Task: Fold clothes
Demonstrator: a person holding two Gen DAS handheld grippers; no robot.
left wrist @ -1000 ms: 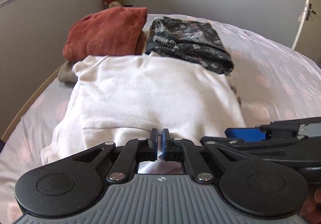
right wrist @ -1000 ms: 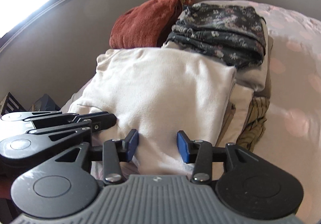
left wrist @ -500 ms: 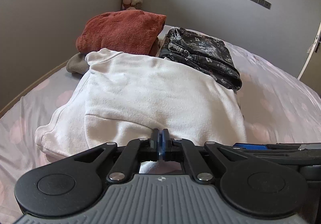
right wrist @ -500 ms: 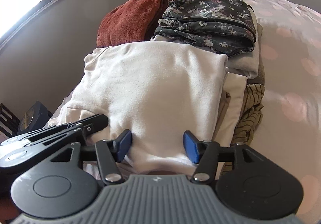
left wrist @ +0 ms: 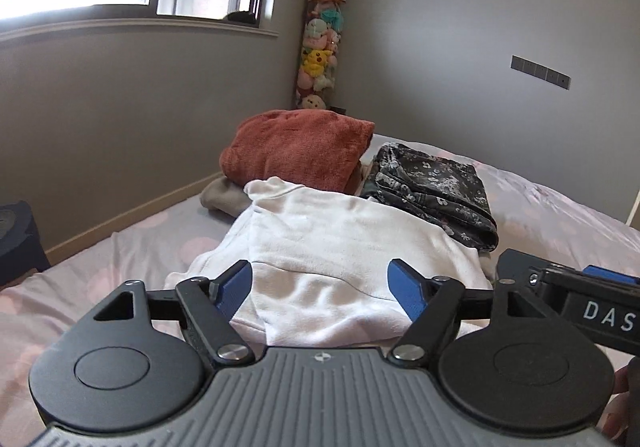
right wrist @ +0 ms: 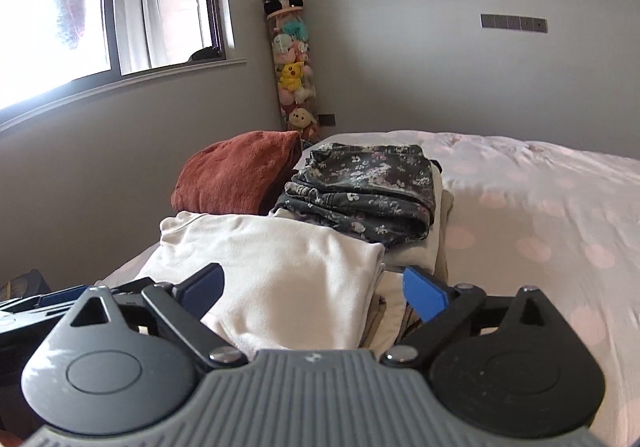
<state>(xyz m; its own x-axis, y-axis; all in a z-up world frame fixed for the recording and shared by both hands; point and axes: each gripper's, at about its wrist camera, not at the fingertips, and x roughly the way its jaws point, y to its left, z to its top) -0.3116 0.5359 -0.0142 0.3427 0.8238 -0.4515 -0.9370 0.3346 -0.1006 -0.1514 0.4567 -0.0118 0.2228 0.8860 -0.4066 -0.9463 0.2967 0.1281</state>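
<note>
Clothes are what this job is about, and the white top is the one in hand. It lies folded on the bed, at about 12 o'clock from both grippers. The left gripper has its blue fingers wide, and they are opening; the cloth shows between them, but they do not press on it. The right gripper is the same: fingers wide and opening, nothing pinched.

I think the fold on this top is done and it is being let go. The next move, I guess, is to find another piece to fold, or to tidy this one. That needs both grippers to lift clear without dragging the cloth.

The white top looks soft and thick, a neat block with a small fold line near the front. One loose bit sticks out at 9 o'clock. Behind it, at 11 o'clock, sits a red fluffy pile. At 1 o'clock sits a dark flowery pile.
</note>
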